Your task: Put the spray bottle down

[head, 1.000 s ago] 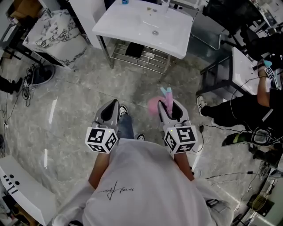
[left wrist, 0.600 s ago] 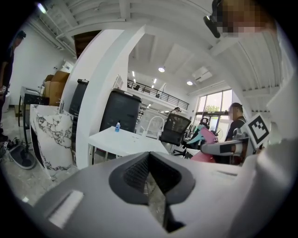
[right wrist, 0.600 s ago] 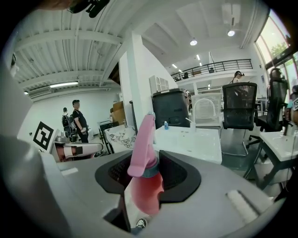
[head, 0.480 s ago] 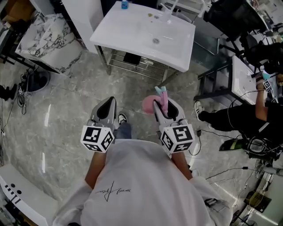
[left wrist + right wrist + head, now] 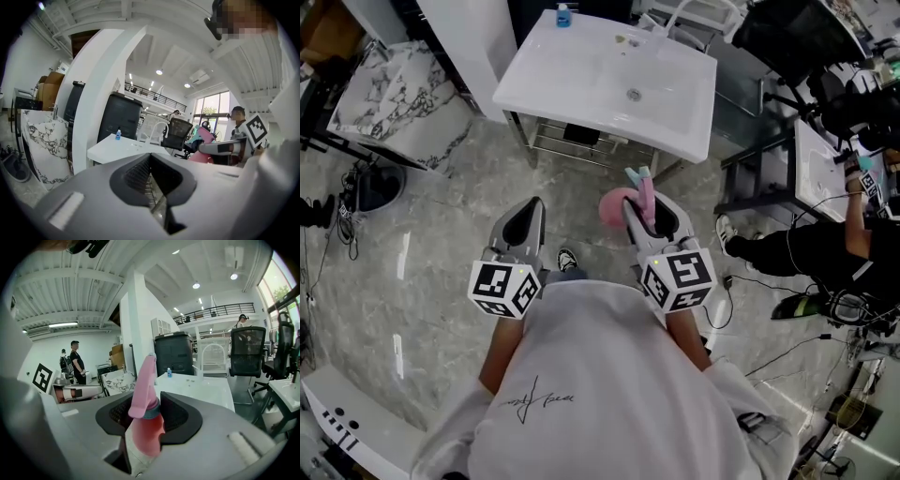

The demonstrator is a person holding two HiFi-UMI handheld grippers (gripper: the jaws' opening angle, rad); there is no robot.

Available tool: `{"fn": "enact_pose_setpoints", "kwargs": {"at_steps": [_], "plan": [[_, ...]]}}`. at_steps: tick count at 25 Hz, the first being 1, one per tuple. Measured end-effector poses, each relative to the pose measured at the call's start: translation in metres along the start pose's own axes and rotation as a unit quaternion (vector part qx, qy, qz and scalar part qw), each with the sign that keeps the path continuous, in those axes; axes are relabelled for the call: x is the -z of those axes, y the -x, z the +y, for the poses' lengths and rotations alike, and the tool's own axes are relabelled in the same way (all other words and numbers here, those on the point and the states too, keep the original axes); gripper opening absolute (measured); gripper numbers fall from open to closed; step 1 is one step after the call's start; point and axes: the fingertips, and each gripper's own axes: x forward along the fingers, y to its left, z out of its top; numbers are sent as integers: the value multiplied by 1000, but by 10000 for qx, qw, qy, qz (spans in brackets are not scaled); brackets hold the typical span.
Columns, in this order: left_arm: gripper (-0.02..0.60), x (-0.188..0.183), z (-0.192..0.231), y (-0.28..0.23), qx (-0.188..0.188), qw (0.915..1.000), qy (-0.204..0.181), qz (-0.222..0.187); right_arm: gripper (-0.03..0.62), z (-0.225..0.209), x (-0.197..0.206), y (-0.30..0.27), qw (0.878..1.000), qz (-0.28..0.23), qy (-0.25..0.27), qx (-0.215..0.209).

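Observation:
A pink spray bottle (image 5: 616,205) with a pink and teal trigger head stands upright between the jaws of my right gripper (image 5: 652,212), which is shut on its neck. In the right gripper view the spray bottle (image 5: 145,401) fills the gap of the right gripper (image 5: 144,414). My left gripper (image 5: 533,203) hangs level beside it, shut with nothing held; the left gripper (image 5: 150,157) shows its pads meeting at the tips. Both point at a white sink basin (image 5: 581,70) on a chrome stand, a short way ahead over the grey floor.
A small blue bottle (image 5: 563,13) stands at the sink's far edge. A marble slab (image 5: 394,89) and a white pillar (image 5: 473,37) are to the left. A seated person (image 5: 825,248), a dark desk and floor cables are to the right.
Both grippers and the person have moved forward toward the sink, which now lies nearer. The spray bottle stays gripped in the right gripper.

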Motion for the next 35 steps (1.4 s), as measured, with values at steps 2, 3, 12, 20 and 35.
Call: {"fn": "enact_pose_setpoints", "kwargs": {"at_steps": [2,3,12,20,35], "plan": [[8,-3,8,-5,30,10000,-21,-16,141,0,-5,-7,10000,-52,10,34],[8,-4,11,-7,43,10000,-38,-22,141,0,-6,-10,10000,-80,-7,46],[8,-9,33,-21,67,10000,-27,46,141,-4,-15,-41,9999,-124,-91,42],[8,-15,53,-47,-74,9999,52,92,141,-24,-28,-80,9998,-139,-122,36],[8,-59,103,-139,-231,9997,7,7,141,-69,-70,-183,9997,-121,-82,-182]]}}
